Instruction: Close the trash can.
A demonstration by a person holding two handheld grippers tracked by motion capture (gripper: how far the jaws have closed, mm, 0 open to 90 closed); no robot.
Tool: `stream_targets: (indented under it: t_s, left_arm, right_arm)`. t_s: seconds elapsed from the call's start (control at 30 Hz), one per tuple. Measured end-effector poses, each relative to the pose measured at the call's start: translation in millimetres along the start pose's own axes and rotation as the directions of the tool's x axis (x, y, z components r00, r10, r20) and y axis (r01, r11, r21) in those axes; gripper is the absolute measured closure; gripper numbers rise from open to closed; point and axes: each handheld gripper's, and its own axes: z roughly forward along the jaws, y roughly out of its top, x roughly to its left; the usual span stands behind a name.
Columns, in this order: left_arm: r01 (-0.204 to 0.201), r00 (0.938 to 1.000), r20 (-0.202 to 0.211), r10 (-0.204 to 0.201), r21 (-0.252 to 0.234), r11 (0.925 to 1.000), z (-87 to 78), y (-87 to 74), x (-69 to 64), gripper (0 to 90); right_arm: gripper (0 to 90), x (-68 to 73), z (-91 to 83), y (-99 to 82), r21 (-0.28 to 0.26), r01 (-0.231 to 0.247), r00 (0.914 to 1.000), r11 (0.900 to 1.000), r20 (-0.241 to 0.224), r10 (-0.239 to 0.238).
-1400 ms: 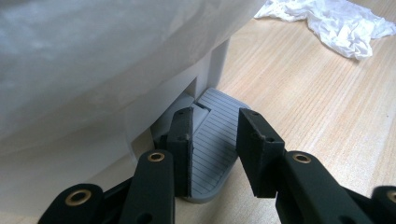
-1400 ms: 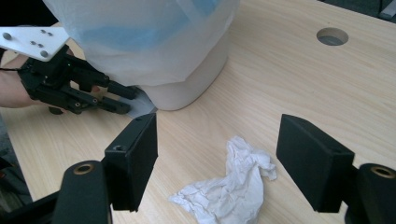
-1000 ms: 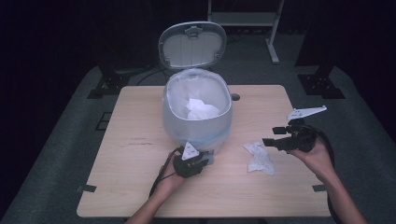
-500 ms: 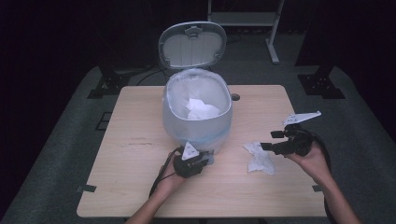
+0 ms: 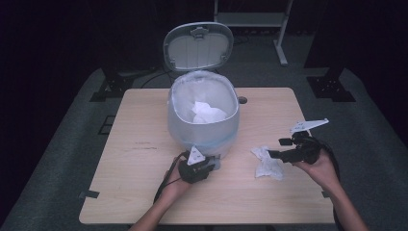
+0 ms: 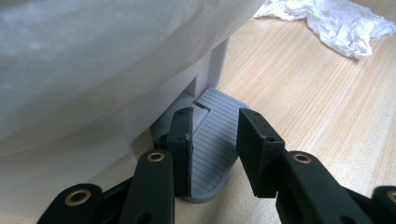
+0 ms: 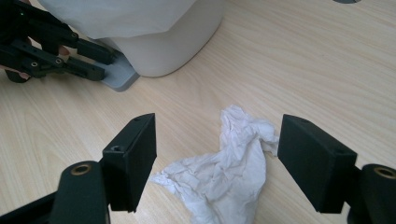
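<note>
A white pedal bin [image 5: 202,127] with a plastic liner stands mid-table, its lid [image 5: 198,45] up and crumpled paper [image 5: 207,113] inside. My left gripper [image 5: 211,163] rests on the bin's grey ribbed pedal [image 6: 215,140]; in the left gripper view its jaws [image 6: 215,119] are narrowly apart over the pedal and hold nothing. A crumpled white tissue [image 5: 267,163] lies on the table right of the bin. My right gripper [image 5: 274,154] hovers at that tissue's right edge. It [image 7: 217,135] is wide open, with the tissue [image 7: 229,163] on the wood between and below its jaws.
The light wooden table [image 5: 134,163] has bare room on its left half and along the front edge. A small round dark thing [image 5: 242,100] sits on the table behind the bin. Dark floor and stand legs [image 5: 279,48] surround the table.
My right gripper has moved left and lower, closing in on the tissue on the table. The left gripper has stayed on the pedal and the lid has stayed up.
</note>
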Motion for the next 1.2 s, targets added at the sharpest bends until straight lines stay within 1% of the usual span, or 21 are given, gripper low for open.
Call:
stream_targets:
  t_s: [0.27, 0.37, 0.53, 0.63, 0.73, 0.93, 1.2]
  left_arm:
    - [0.000, 1.0000, 0.000, 0.000, 0.000, 1.0000, 0.0, 0.0, 0.0, 66.6]
    - [-0.001, 1.0000, 0.000, 0.001, 0.001, 1.0000, 0.0, 0.0, -0.2, 66.5]
    - [-0.002, 1.0000, 0.001, 0.002, 0.001, 1.0000, 0.0, 0.0, 0.0, 66.5]
    - [0.002, 1.0000, 0.001, -0.002, -0.003, 1.0000, 0.2, 0.0, -0.3, 66.4]
    - [-0.006, 1.0000, 0.000, 0.006, -0.001, 1.0000, 0.1, 0.1, 0.1, 66.4]
    - [-0.001, 1.0000, 0.001, 0.001, 0.001, 1.0000, 0.2, 0.0, -0.5, 66.4]
    - [0.000, 1.0000, 0.001, 0.000, 0.002, 1.0000, 0.1, 0.0, -0.5, 66.4]
  right_arm:
    - [26.8, -1.0, 4.6, -8.1, 0.011, 0.002, 1.0000, 0.9999, 0.008, -0.002]
    - [26.8, -1.1, 7.4, -12.0, 0.008, 0.001, 1.0000, 1.0000, 0.008, -0.001]
    - [26.8, -0.8, 13.2, -18.5, 0.029, 0.008, 0.9999, 0.9996, 0.014, -0.008]
    - [26.8, -0.8, 16.2, -22.1, 0.031, 0.013, 0.9998, 0.9994, 0.017, -0.013]
    - [26.8, -1.6, 19.8, -25.3, 0.036, 0.013, 0.9998, 0.9992, 0.014, -0.014]
    - [26.8, -1.5, 26.6, -30.7, 0.053, 0.010, 0.9998, 0.9985, 0.014, -0.011]
    - [26.5, 0.6, 38.0, -37.4, 0.093, 0.042, 0.9988, 0.9948, 0.020, -0.044]
